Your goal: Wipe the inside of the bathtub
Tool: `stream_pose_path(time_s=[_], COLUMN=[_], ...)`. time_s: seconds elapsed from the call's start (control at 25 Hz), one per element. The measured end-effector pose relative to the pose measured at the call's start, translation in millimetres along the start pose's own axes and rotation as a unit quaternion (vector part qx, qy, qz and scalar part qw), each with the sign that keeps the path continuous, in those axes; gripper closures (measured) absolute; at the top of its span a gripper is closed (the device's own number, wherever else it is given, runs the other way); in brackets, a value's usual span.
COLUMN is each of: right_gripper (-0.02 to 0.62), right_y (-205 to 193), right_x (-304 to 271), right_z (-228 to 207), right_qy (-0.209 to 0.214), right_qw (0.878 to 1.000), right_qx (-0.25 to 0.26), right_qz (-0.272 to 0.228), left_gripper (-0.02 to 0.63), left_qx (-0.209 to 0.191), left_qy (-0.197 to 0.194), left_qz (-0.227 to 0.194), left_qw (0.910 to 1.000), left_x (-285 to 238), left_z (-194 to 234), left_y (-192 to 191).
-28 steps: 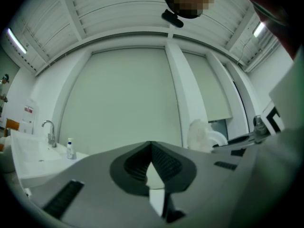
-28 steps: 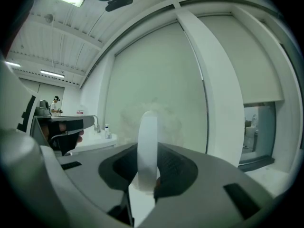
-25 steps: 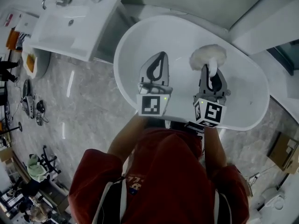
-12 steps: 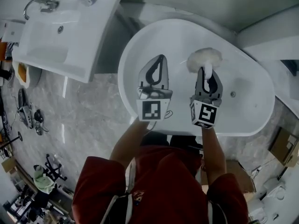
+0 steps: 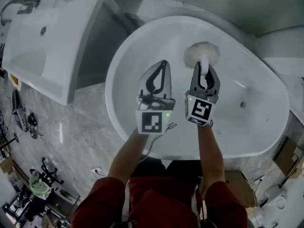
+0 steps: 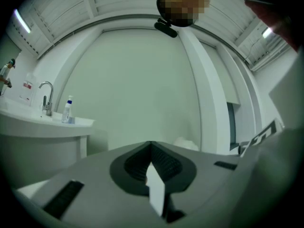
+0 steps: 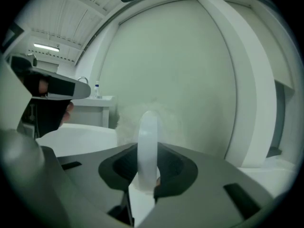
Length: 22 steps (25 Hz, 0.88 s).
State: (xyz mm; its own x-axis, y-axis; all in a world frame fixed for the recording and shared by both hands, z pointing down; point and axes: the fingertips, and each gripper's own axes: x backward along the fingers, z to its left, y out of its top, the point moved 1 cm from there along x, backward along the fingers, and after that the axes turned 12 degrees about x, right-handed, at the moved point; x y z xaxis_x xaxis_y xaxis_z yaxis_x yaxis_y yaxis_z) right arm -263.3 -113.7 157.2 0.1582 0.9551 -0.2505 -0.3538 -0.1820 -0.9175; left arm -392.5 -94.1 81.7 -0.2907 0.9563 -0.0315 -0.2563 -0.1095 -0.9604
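Observation:
The white oval bathtub (image 5: pixel 142 37) fills the middle of the head view. My right gripper (image 5: pixel 204 66) is shut on the white handle of a fluffy white duster (image 5: pixel 202 52), whose head hangs over the tub's far inner side. In the right gripper view the handle (image 7: pixel 148 141) stands upright between the jaws with the fluffy head (image 7: pixel 128 118) behind it. My left gripper (image 5: pixel 163 64) is shut with nothing in it, held over the tub beside the right one. Its jaws meet at a point in the left gripper view (image 6: pixel 151 144).
A white washbasin (image 5: pixel 33 46) with a tap (image 5: pixel 14 6) and a bottle (image 6: pixel 69 110) stands left of the tub. The tub drain (image 5: pixel 243 105) shows at the right. A marble floor (image 5: pixel 71 141) with cluttered gear lies at the lower left; cardboard boxes (image 5: pixel 292 158) lie at the lower right.
Both grippers have moved forward, farther over the tub, and the duster head now hangs nearer the tub's far side. The head view has shifted over the tub.

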Motion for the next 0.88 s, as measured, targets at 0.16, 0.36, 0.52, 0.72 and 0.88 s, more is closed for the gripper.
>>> stream_pose_path(time_s=[0.16,0.36,0.52,0.72,0.88], right_gripper=[0.502,0.502,0.502,0.502,0.502], right_y=[-43,-79,-100,-114,-120], right_x=[-34,-78,-118,-148,-155], right_z=[4,5,14,15,17], right_qy=[-0.005,-0.012,-0.01,-0.011,-0.008], right_qw=[1.0,1.0,1.0,1.0,1.0], right_qx=[0.001,-0.002,-0.009,-0.007,0.004], right_qz=[0.003,0.015,0.013,0.01,-0.005], left_gripper=[0.592,0.592,0.592,0.592,0.592], left_qx=[0.007,-0.021,-0.024,-0.011,-0.008], left_qy=[0.009,0.008,0.018,0.036,0.04], left_qz=[-0.014,0.016,0.009,-0.004,-0.006], left_qw=[0.9998,0.9996,0.9995,0.9993,0.9992], left_x=[-12,-30,-46,-61,-67], left_z=[9,28,51,65,64], left_y=[-44,-94,-114,-129,-147])
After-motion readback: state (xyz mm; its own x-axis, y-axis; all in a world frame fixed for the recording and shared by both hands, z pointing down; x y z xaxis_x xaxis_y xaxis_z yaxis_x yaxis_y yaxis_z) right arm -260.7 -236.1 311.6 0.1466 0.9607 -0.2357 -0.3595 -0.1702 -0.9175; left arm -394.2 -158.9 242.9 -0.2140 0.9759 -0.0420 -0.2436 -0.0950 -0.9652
